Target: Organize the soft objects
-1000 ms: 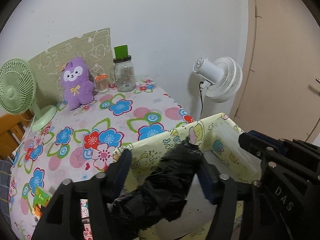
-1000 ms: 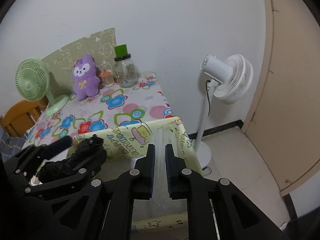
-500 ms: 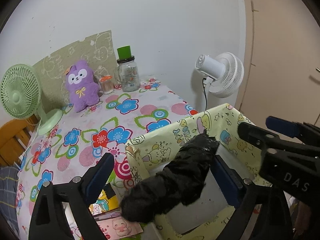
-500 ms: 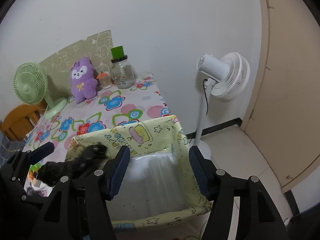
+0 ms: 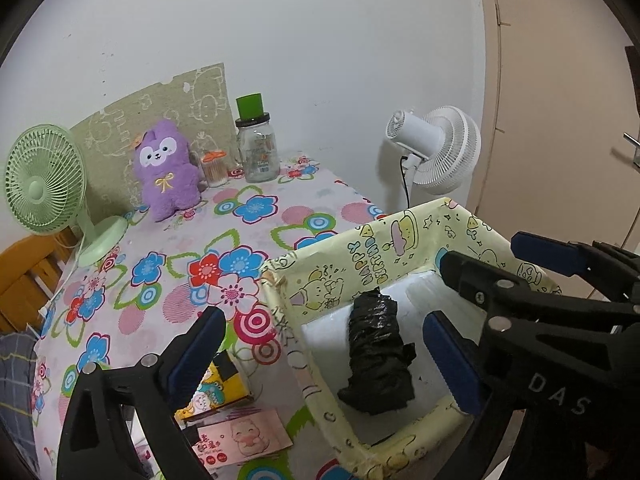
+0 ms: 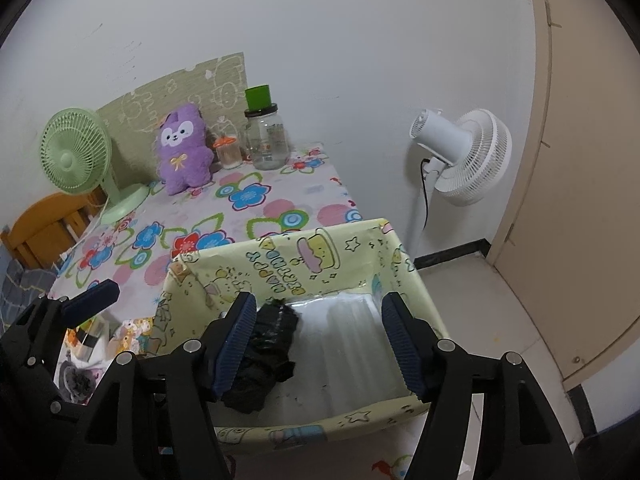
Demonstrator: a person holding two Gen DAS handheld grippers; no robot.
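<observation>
Crumpled black plastic bag bundle (image 5: pixel 378 354) sits loose on the white floor of the yellow cartoon-print box (image 5: pixel 360 252) at lower right, presumably its sorting spot, with left gripper (image 5: pixel 324 354) spread wide and right gripper (image 6: pixel 318 344) opening, both empty.

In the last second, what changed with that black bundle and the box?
The left gripper opened and let go of the black bundle, which dropped into the yellow box. The right gripper released the box's clear liner; its jaws are opening. The purple plush, fans and jar stayed put.
</observation>
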